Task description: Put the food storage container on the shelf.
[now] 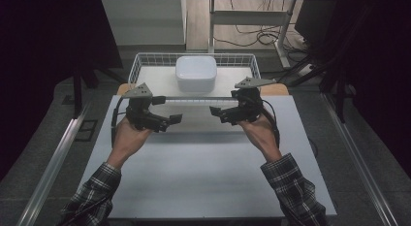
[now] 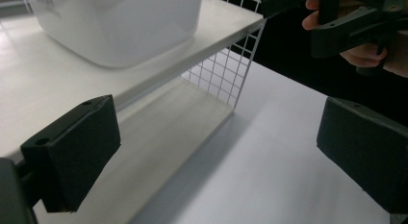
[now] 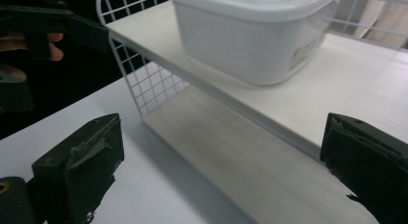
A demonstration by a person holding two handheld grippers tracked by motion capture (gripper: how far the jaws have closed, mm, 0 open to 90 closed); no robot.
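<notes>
Both tongs hung over the desk just in front of the rack, a wire-walled shelf unit at the far edge of the desk. The left tongs stood wide apart and held nothing; in the left gripper view the left tongs had only bare desk and the rack's lower board between the black pads, which touched neither. The right tongs were spread just as wide, also released; in the right gripper view the right tongs framed the rack's lower board and the front edge of its upper shelf without contact. The two tongs pointed inward toward each other, near the rack's front, one by its left corner and one by its right, well apart from one another. The tub, a white lidded plastic box, sat on the rack's upper shelf, in the middle of it, close to the front edge, enclosed on the sides by the wire mesh. It lay above and behind both tongs, and neither touched it. Each hand gripped its tool from below the rack's front, plaid sleeves trailing back across the desk.
</notes>
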